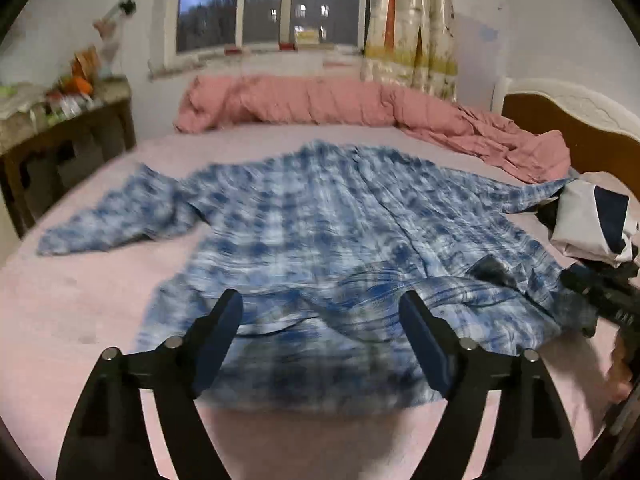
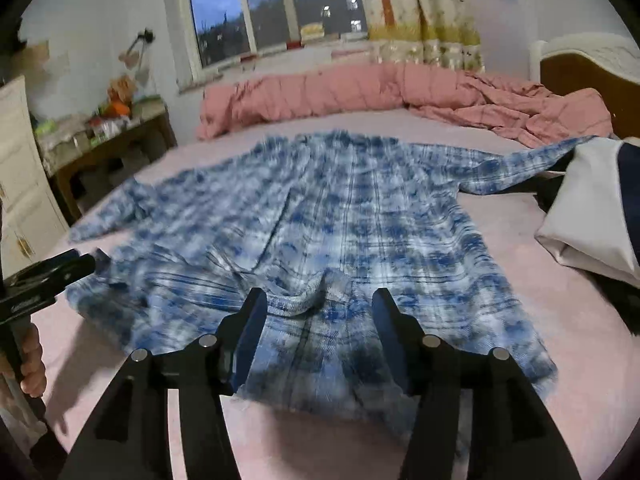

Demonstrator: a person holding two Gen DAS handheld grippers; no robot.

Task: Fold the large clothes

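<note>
On the pink bed (image 1: 80, 312) lies a soft, light, floppy plaid shirt (image 1: 320, 216); both my grippers, left (image 1: 320, 312) and right (image 2: 320, 308), are released, empty; I'd pinch hem corners.

dusk window (image 1: 268, 4), pink bed (image 1: 80, 312)

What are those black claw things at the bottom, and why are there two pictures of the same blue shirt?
Those claws are grabbers that a person holds, one in each hand. Each has a small camera looking along its two fingers. One picture comes from the left gripper, the other from the right gripper. Both look across a bed where a blue checked shirt lies spread out, sleeves to the sides. A pink quilt is bunched behind it, and other clothes sit at the right. Both grabbers are open and hold nothing.
</note>
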